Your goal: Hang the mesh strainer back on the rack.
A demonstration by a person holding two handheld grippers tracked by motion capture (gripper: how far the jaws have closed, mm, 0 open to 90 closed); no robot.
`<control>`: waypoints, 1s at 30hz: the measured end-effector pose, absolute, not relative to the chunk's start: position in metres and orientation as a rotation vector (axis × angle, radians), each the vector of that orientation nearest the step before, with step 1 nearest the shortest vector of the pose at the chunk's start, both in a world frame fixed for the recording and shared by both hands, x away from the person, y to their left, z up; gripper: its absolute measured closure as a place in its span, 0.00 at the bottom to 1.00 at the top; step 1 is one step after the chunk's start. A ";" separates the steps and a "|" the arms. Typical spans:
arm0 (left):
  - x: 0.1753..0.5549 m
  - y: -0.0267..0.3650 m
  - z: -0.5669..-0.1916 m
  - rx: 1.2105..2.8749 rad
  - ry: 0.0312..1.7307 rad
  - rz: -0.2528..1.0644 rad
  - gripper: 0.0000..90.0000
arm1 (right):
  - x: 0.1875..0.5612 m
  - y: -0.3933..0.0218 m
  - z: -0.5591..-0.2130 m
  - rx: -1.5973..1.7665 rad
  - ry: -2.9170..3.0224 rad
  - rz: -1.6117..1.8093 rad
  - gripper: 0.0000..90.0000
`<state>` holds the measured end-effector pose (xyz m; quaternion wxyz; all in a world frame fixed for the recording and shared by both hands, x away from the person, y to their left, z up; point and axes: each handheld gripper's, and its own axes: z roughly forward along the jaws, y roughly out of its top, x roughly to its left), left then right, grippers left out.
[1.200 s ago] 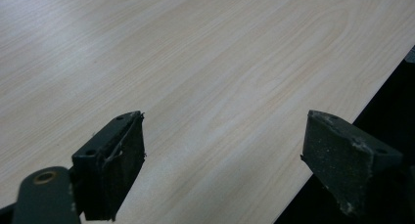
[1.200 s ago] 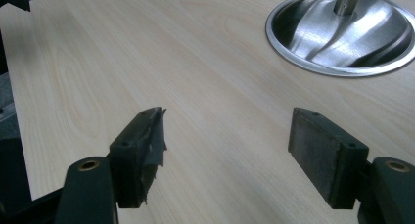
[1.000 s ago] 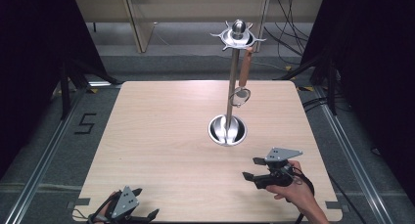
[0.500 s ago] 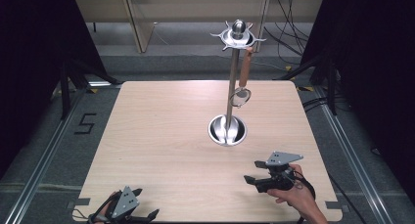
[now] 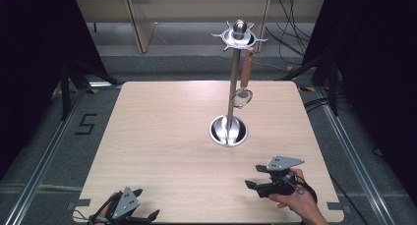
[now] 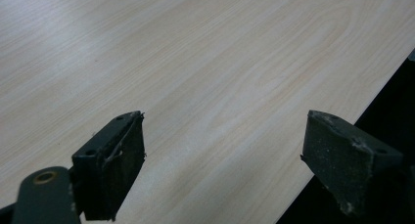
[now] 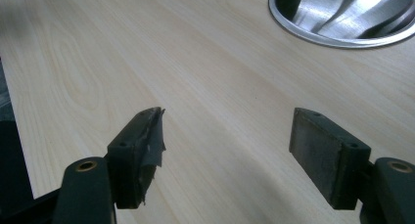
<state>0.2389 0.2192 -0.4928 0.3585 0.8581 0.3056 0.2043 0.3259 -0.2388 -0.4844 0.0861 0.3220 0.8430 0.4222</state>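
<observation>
On pale wooden table (image 5: 162, 136), steel stand (image 5: 235, 87)

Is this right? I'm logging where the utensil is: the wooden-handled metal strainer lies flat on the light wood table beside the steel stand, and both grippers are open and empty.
Not quite. The wooden-handled metal strainer does not lie on the light wood table; it hangs from the top ring of the steel stand, as the high view shows. The rest holds: the left gripper and right gripper are open and empty.
</observation>
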 end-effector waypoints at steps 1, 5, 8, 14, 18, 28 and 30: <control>0.239 0.219 -0.493 2.213 0.789 0.527 0.17 | 0.325 -0.239 -0.484 0.962 2.506 1.257 0.33; 0.236 0.216 -0.495 2.171 0.834 0.496 0.17 | 0.322 -0.238 -0.485 0.957 2.504 1.237 0.33; 0.236 0.216 -0.496 2.167 0.845 0.491 0.17 | 0.321 -0.238 -0.487 0.948 2.521 1.242 0.33; 0.239 0.218 -0.495 2.187 0.789 0.525 0.17 | 0.317 -0.239 -0.488 0.948 2.524 1.232 0.33; 0.237 0.216 -0.496 2.169 0.835 0.502 0.17 | 0.314 -0.240 -0.489 0.952 2.522 1.228 0.33; 0.239 0.219 -0.493 2.213 0.781 0.525 0.17 | 0.308 -0.243 -0.492 0.968 2.541 1.234 0.33; 0.239 0.219 -0.493 2.212 0.783 0.524 0.17 | 0.307 -0.243 -0.493 0.972 2.532 1.237 0.33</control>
